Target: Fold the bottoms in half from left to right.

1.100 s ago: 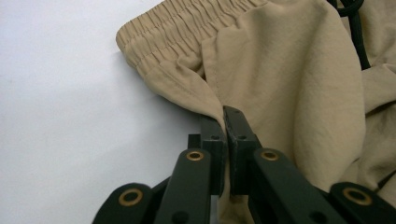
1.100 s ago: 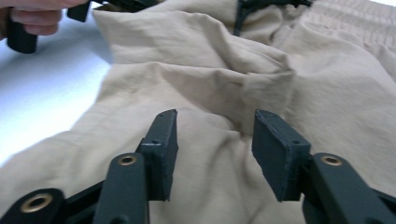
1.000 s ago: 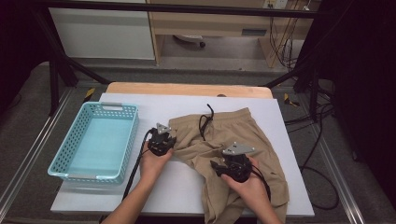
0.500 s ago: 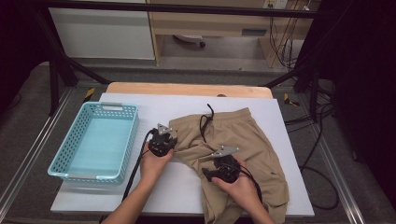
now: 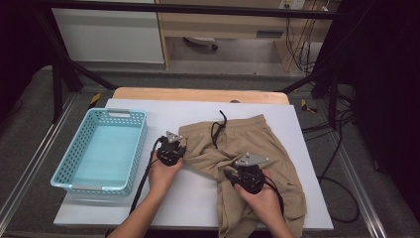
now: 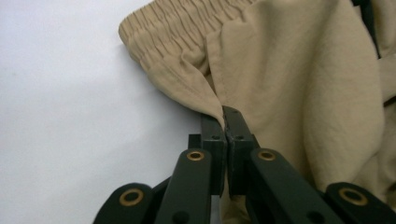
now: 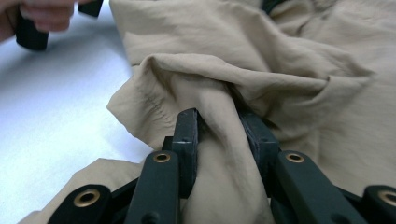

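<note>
Tan shorts [image 5: 257,144] lie crumpled on the white table [image 5: 188,198], a black drawstring [image 5: 218,126] at the waistband. My left gripper [image 5: 179,145] is at the shorts' left edge. In the left gripper view it [image 6: 224,114] is shut on a thin edge of the shorts [image 6: 299,70] just below the gathered waistband. My right gripper [image 5: 229,172] rests on the middle of the garment. Its jaws have just been closing, and in the right gripper view it [image 7: 219,116] pinches a bunched fold of the shorts [image 7: 280,56].
A light blue plastic basket [image 5: 133,148] stands on the table to the left of my left hand. Bare white table lies in front of both hands. The other hand with its gripper [image 7: 32,23] appears at the top left of the right gripper view.
The right gripper has shifted slightly over the shorts and lowered onto a fold, and its jaws have closed on that fold. The left gripper has kept still.
</note>
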The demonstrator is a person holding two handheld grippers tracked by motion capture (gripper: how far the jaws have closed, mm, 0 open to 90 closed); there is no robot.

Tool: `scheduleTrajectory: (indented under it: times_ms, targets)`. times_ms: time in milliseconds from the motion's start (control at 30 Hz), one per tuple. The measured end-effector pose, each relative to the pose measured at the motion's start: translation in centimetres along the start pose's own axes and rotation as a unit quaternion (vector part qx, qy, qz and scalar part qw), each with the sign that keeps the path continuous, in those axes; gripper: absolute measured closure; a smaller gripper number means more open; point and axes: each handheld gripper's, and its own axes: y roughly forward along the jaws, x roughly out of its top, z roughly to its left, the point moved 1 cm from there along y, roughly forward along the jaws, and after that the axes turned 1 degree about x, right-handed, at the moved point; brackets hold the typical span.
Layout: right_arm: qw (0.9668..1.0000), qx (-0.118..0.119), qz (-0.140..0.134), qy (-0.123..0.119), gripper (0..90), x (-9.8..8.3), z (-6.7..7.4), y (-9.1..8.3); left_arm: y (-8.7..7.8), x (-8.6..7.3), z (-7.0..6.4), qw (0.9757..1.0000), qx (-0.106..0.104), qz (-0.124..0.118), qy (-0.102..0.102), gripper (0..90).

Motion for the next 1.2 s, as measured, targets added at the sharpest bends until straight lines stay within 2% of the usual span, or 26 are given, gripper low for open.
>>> scheduleTrajectory:
  times_ms: [33, 200, 267, 367, 433, 533, 667, 767, 900, 1067, 1200]
  targets:
    - [1.0, 0.0, 0.0, 0.0, 71.9, 0.0, 0.0, 0.0, 0.0, 0.0, 0.0, 1.0, 0.0, 0.0, 0.0, 89.0]
    - [0.9992, -0.016, -0.031, 0.02, 83.4, -0.1, -1.5, -2.0, 0.0, 0.1, 0.0, 1.0, 0.002, 0.0, 0.0, 89.0]
    - [0.999, -0.021, -0.031, 0.023, 85.5, -0.2, -2.0, -2.5, 0.1, 0.1, 0.1, 1.0, 0.006, 0.0, 0.0, 89.0]
    - [0.9992, -0.032, -0.011, 0.02, 87.7, -0.7, -2.9, -3.1, -0.1, 0.2, 0.2, 0.9999, 0.009, -0.001, 0.005, 89.0]
    - [0.9992, -0.034, 0.005, 0.019, 87.9, -1.4, -3.2, -3.0, -0.3, 0.3, 0.1, 0.9999, 0.009, -0.01, 0.005, 89.0]
    - [0.9992, -0.032, 0.01, 0.024, 88.1, -2.0, -3.6, -2.8, -0.9, 1.0, 0.2, 0.9997, 0.004, -0.024, -0.003, 89.0]
    - [0.9992, -0.037, 0.0, 0.016, 88.2, -1.4, -3.5, -3.0, -1.9, 2.3, 0.4, 0.9992, 0.0, -0.039, -0.008, 89.0]
    - [0.9992, -0.039, -0.006, 0.008, 88.3, -1.0, -3.4, -3.0, -2.5, 3.8, 1.0, 0.9989, 0.0, -0.045, -0.013, 89.0]
    - [0.9991, -0.041, -0.011, -0.001, 88.3, -0.1, -3.1, -2.8, -2.6, 6.0, 2.5, 0.9992, 0.005, -0.033, -0.021, 89.1]
    - [0.9989, -0.036, -0.025, -0.016, 88.4, 1.3, -2.6, -2.6, -2.7, 8.6, 3.9, 0.9987, -0.004, -0.034, -0.038, 89.2]
    - [0.9987, -0.031, -0.034, -0.023, 88.4, 2.3, -2.2, -2.5, -2.9, 10.5, 4.5, 0.9985, -0.002, -0.042, -0.033, 89.2]
